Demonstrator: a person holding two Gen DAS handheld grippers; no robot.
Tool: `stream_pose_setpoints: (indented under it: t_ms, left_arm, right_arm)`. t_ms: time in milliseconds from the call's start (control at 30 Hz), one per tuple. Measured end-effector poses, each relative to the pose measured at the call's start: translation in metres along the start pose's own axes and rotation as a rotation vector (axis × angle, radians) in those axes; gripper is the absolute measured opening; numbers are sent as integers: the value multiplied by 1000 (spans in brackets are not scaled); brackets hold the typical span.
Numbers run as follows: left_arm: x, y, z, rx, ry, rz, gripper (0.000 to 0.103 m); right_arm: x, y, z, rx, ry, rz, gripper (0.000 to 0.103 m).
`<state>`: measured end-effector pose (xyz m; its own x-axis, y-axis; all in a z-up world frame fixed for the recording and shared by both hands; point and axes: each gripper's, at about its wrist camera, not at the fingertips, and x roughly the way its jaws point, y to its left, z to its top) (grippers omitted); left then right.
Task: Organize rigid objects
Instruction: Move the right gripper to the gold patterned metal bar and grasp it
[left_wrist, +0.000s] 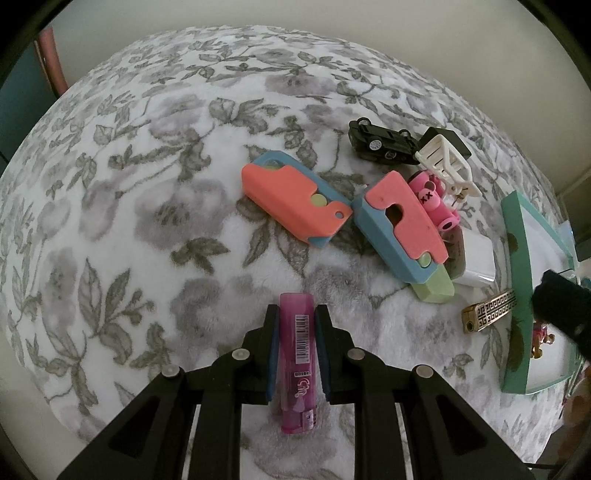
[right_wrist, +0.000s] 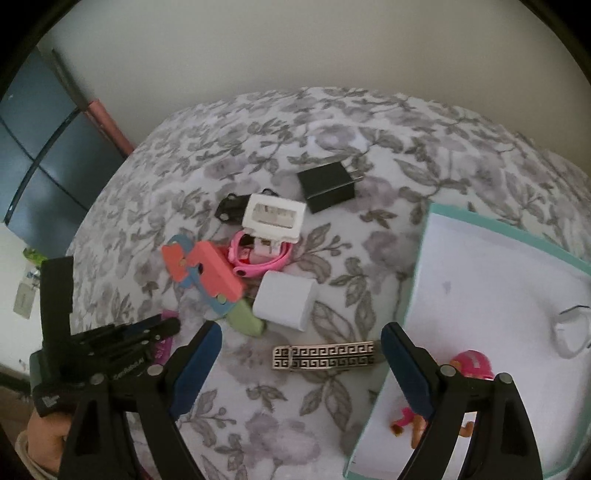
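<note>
My left gripper (left_wrist: 295, 314) is shut on a pink lighter (left_wrist: 296, 365), held above the floral blanket (left_wrist: 147, 184). My right gripper (right_wrist: 301, 336) is open and empty, above a gold-and-black patterned lighter (right_wrist: 327, 356) that lies beside the teal-rimmed white tray (right_wrist: 480, 280). A small pink-helmeted doll (right_wrist: 443, 398) lies in the tray. The pile holds two coral-and-blue toy cutters (left_wrist: 295, 201) (left_wrist: 402, 229), a white charger (right_wrist: 286, 304), a black charger (right_wrist: 327, 186), a black toy car (left_wrist: 380, 142), a white clip (right_wrist: 275, 216) and a pink toy (left_wrist: 436, 201).
The left gripper's body (right_wrist: 103, 347) shows at the left of the right wrist view. A white ring-shaped item (right_wrist: 570, 334) lies in the tray. A wall stands behind the bed and a dark cabinet (right_wrist: 40, 155) at far left.
</note>
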<state>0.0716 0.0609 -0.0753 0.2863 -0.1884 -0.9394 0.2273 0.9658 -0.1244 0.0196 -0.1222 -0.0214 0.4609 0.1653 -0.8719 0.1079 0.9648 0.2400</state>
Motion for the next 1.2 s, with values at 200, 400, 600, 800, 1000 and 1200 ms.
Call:
stream_pose_setpoints:
  t_ms: [200,400,600,800,1000,1200]
  left_arm:
    - [-1,2,0,-9,1,-19,19]
    - [-1,4,1,-10,0,-32,19]
    - [-1,7,1,-16,1,-45,19]
    - [-2,7,0,-17,4,-46,19]
    - [-2,7,-1,-9,9,-42,19]
    - [-1,8,1,-14,8,-55,19]
  right_arm:
    - [20,4,-4,-42,69,-7,90]
    - [43,3,-6,-70,135,-106,90]
    - [51,9,-4,-69,171,-137,89]
    - [48,21,-11,-50,186,-51,90]
    - [42,30,-7,-110,135,-154,89]
    - [67,18,3,-147,206,-195,88]
